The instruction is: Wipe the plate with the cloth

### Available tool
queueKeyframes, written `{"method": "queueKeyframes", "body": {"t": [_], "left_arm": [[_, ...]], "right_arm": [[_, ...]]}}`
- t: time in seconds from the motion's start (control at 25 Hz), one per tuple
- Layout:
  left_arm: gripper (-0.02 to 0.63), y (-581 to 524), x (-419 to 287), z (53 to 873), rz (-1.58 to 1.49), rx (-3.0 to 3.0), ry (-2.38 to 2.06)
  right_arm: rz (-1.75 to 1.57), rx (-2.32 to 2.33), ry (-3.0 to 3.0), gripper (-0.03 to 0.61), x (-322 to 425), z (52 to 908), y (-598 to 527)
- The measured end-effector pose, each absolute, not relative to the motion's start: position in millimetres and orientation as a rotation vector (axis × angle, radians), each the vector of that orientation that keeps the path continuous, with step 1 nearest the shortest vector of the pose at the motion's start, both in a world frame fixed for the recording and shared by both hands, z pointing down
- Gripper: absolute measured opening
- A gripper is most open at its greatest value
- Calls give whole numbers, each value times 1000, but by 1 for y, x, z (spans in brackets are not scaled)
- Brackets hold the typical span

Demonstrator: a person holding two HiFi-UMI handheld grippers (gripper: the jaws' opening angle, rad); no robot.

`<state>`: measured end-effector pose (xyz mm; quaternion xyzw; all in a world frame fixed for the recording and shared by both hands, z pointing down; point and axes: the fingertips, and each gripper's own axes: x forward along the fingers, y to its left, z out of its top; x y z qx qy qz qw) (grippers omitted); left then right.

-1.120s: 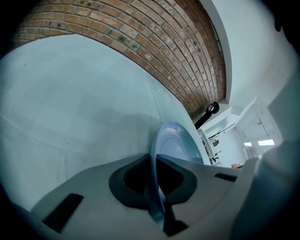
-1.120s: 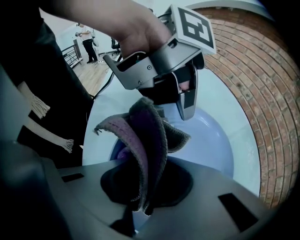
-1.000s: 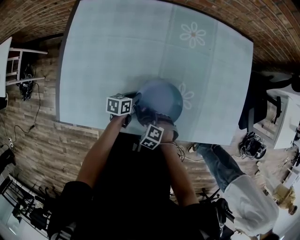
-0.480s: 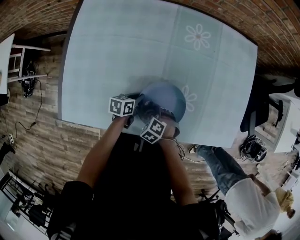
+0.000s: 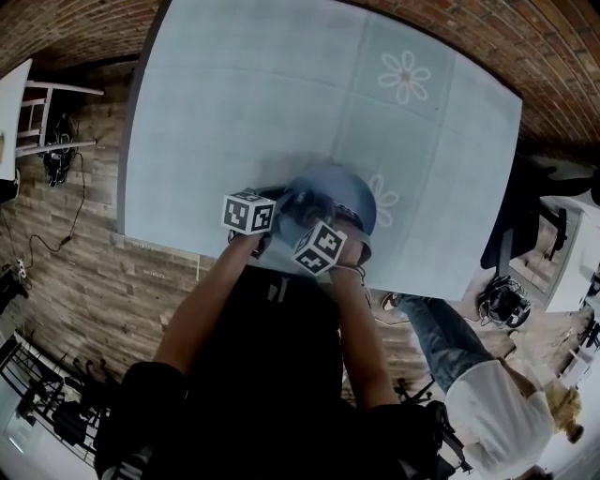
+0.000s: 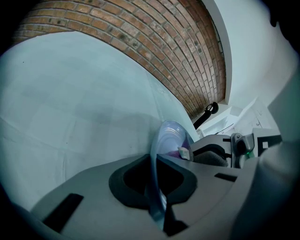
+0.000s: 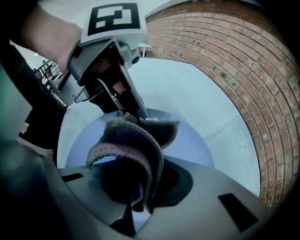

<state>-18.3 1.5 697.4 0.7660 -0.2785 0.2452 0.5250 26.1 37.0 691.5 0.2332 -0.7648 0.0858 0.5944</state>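
Now clamping the left hand-held gripper point(image 6: 156, 185) onto the left rim of the blue plate point(image 6: 171, 136), jaws pressed tight on it. Pinching a bunched grey-purple cloth point(image 7: 136, 145) in the right hand-held gripper point(image 7: 140, 192), just right of the left one, over the plate. Noted plate lying by the near edge of the pale surface point(image 5: 281, 94).

Brick wall point(image 5: 75, 28), wood-plank floor point(image 5: 84, 281), pale table point(image 5: 234, 112) (daisy print).

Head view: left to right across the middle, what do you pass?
White metal chair → left gripper, clamped on the blue round plate's rim → right gripper, holding the grey-purple knitted cloth → black tangle of cables on the floor.
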Motion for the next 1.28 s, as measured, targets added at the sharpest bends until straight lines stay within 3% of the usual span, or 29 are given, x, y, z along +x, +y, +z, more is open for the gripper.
{"method": "queueKeyframes", "body": {"t": [1.28], "left_arm": [[44,3,-18,699,591,1833,-663]], "right_arm": [[242,831,-1704,60,96,688,-18]]}}
